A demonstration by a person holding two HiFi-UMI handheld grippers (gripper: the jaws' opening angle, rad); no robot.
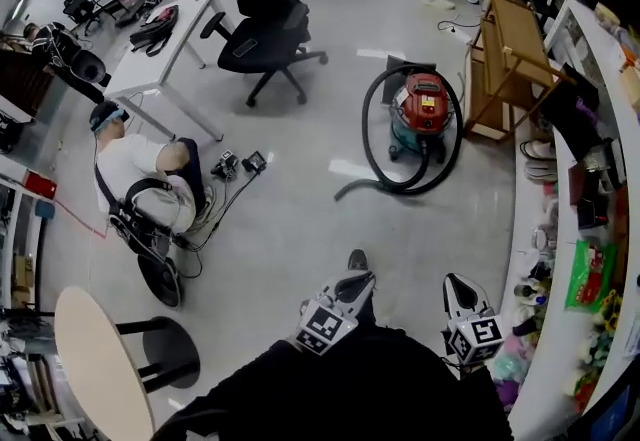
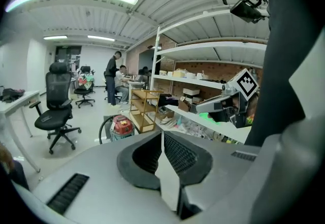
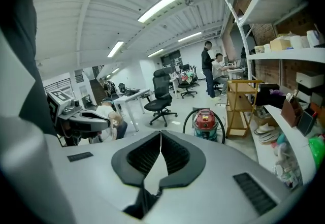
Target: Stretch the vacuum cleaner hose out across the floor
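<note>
Head view: vacuum cleaner (image 1: 422, 114) is seen standing on the floor, well ahead of both tools, with the hose (image 1: 365, 139) looped round it and the loose end (image 1: 345, 194) lying on the floor just on the near side of the vacuum cleaner. Left gripper (image 1: 357, 279) and right gripper (image 1: 455, 282) are held low and side by side, well short of the vacuum cleaner. Both are seen fully closed in the gripper views, pads together, nothing held. Step is judged to be the approach, with no part of the hose stretched yet. Jaws should be opened before the reach. The loose end is best taken first, gripped across the tube, then drawn away from the vacuum cleaner over bare floor. The canister may roll or tip if pulled hard, so it should probably be steadied with the other gripper. The loop should be lifted clear of the canister rather than dragged through it.
</note>
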